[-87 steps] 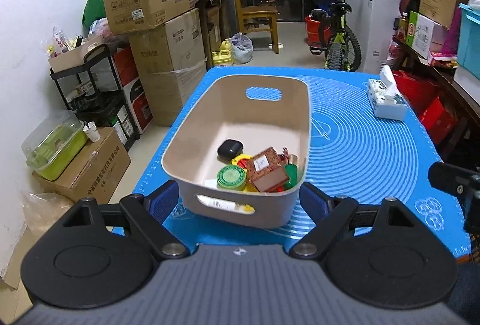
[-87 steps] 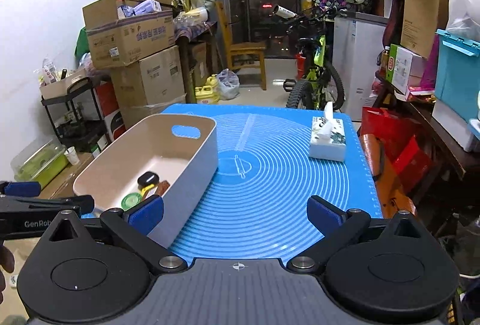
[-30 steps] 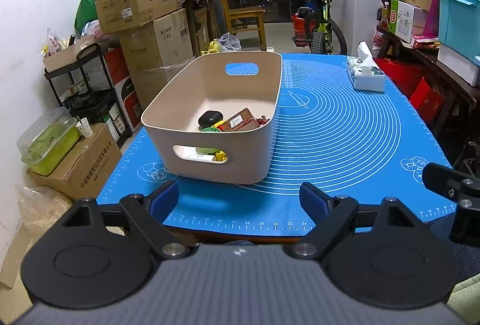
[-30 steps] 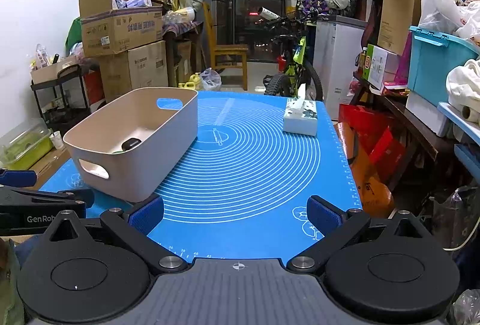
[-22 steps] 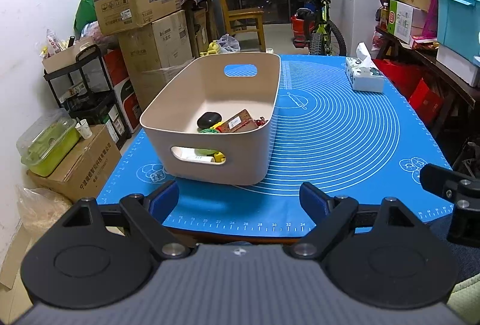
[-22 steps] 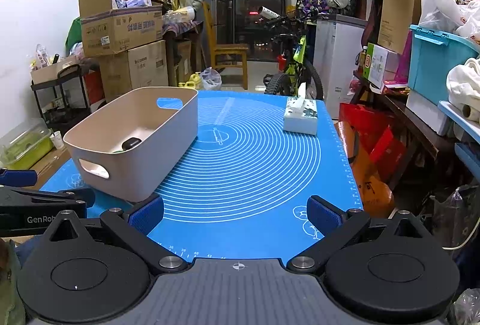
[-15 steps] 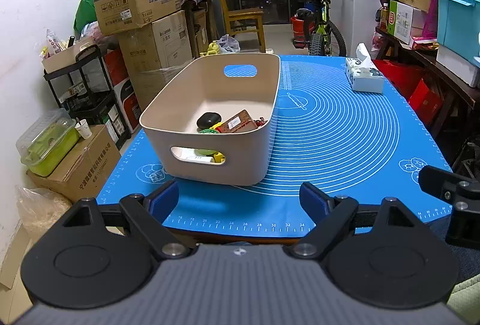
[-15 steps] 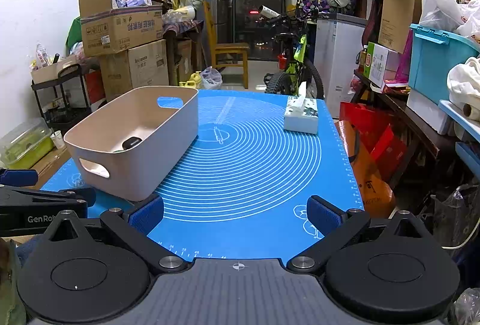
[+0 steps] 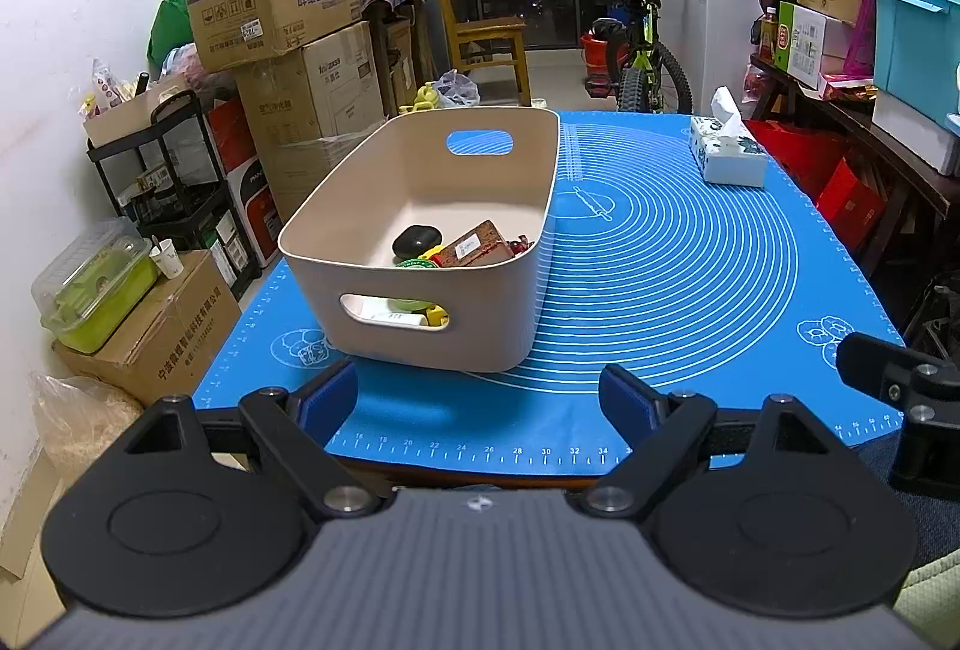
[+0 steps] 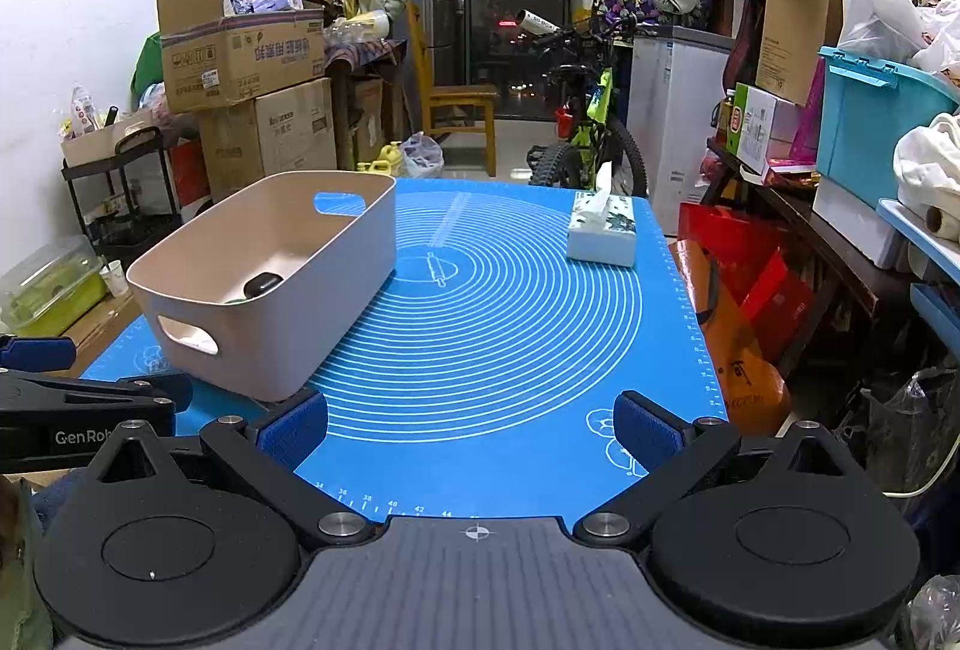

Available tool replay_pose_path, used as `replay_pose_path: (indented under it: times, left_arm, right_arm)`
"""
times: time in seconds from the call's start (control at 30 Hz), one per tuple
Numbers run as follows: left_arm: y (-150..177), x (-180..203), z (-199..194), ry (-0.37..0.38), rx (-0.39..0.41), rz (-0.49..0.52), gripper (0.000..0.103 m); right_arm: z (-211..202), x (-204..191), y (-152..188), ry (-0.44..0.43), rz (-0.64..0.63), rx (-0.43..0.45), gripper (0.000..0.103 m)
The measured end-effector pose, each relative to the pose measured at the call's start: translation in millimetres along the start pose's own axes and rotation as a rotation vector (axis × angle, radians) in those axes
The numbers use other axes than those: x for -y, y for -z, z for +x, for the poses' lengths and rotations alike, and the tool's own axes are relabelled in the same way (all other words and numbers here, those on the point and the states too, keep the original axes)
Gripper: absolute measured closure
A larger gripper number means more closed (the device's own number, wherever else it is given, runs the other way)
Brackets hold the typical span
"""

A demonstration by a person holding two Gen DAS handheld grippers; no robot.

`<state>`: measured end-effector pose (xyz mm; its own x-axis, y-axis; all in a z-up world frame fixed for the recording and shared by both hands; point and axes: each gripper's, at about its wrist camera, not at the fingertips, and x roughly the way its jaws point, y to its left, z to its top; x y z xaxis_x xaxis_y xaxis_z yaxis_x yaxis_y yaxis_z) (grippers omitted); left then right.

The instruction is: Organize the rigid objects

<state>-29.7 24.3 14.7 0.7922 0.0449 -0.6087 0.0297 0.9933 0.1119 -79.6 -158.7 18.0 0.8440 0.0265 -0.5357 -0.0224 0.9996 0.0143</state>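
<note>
Bin: beige, with cut-out handles, standing on the left part of the mat, near its front edge.
Mat: blue, printed with white rings, covering the table.
Tissue box: far right part of the mat, well apart from the bin.
Bin contents: black case, brown block, green lid, all at the bin's near end.
Left gripper: fingers spread wide, nothing between them, in front of the bin.
Right gripper: fingers spread wide, holding nothing, over the mat's front edge.
</note>
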Motion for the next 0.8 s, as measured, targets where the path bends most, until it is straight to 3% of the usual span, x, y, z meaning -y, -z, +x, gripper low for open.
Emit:
replay_pose_path:
  times: [0.8]
  left_arm:
    - [-1.6,1.9,0.1,0.002,0.001,-0.001,0.015]
  right_arm:
    - [0.9,-1.8,1.2,0.001,0.002,-0.005,0.003]
